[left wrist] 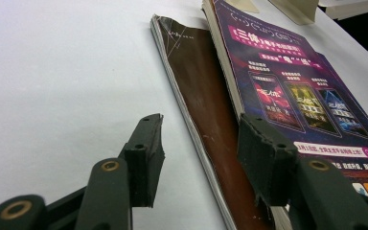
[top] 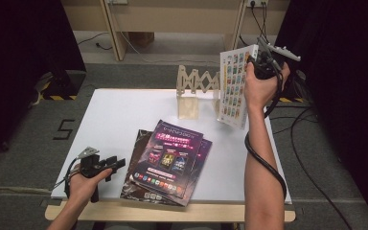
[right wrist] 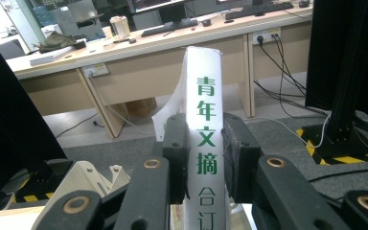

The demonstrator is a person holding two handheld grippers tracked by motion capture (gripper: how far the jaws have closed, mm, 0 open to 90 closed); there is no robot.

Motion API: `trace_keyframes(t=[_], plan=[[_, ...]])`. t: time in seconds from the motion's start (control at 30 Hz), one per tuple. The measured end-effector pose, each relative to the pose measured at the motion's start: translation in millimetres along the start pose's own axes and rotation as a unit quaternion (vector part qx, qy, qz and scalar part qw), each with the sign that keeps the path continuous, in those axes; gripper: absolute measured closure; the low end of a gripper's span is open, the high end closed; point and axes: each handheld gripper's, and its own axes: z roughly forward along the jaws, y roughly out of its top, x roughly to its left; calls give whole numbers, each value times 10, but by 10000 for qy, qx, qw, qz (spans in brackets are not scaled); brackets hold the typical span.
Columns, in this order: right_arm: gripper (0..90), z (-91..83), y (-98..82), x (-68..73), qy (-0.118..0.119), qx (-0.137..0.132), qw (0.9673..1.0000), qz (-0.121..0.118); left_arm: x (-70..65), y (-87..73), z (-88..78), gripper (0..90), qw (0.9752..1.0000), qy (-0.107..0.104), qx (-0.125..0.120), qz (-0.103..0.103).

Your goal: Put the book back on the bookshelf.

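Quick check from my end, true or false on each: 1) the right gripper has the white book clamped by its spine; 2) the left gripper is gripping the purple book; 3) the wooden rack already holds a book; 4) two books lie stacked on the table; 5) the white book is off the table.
1) True. The right gripper is shut on the spine of the white book.
2) False. The left gripper stands open, with the edge of the purple book beside one jaw.
3) False. The wooden rack is empty.
4) True. The purple book lies on top of a brown book on the table.
5) True. It is held up in the air, beside the rack.
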Motion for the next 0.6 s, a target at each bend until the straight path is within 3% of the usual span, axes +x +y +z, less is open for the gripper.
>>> trace_keyframes(t=[0.6], plan=[[743,304,-14,39,45,-60,9999,-80,8,-15,11,503,10000,1,10,-25]])
